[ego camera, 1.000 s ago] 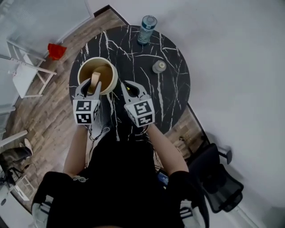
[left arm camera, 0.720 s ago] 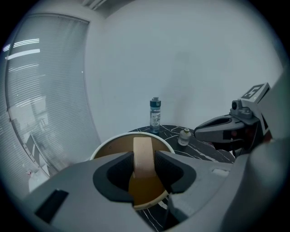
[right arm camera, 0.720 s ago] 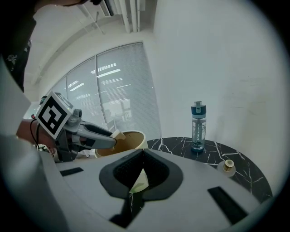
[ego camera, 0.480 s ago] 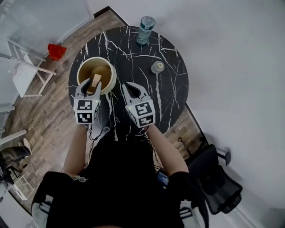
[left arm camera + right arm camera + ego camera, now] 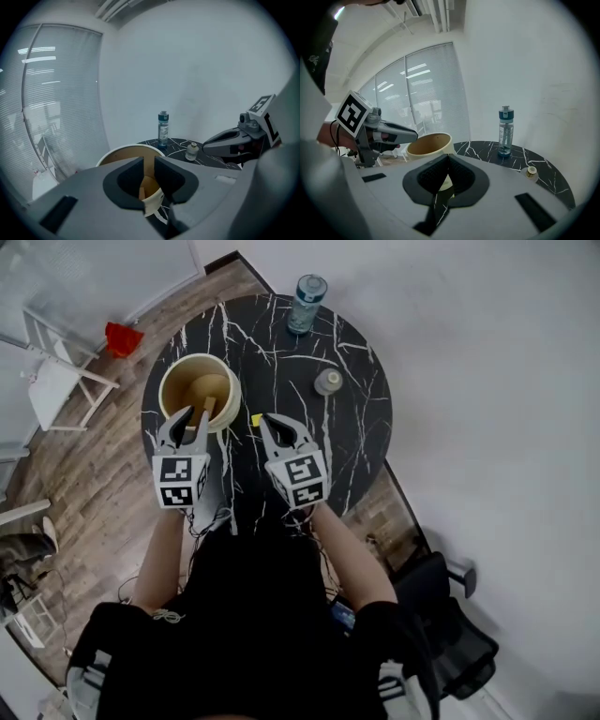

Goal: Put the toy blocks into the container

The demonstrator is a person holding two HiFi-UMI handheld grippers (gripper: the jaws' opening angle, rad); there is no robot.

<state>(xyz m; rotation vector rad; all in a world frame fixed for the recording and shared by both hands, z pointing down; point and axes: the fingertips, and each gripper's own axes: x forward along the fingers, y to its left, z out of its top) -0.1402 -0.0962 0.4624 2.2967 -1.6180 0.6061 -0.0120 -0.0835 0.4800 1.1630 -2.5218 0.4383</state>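
A cream round container (image 5: 174,381) stands at the left of the black marble table (image 5: 356,427). A tan wooden block (image 5: 208,407) lies inside it, against the near wall. My left gripper (image 5: 190,418) hangs over the container's near rim. Its jaws are closing with a narrow gap and nothing between them; in the left gripper view the gripper (image 5: 149,164) looks down into the container (image 5: 123,152), where the block (image 5: 149,188) shows. My right gripper (image 5: 270,424) is shut and empty, just right of the container (image 5: 429,140). A small yellow block (image 5: 256,419) lies on the table by its tip.
A water bottle (image 5: 307,301) stands at the table's far edge and a small capped jar (image 5: 327,381) right of centre. A white chair (image 5: 56,381) and a red object (image 5: 123,337) are on the wooden floor at left. A black office chair (image 5: 450,634) is at lower right.
The tan block, earlier upright between my left jaws over the container, now sits lower inside it. The left jaws have narrowed. The right gripper has barely moved.
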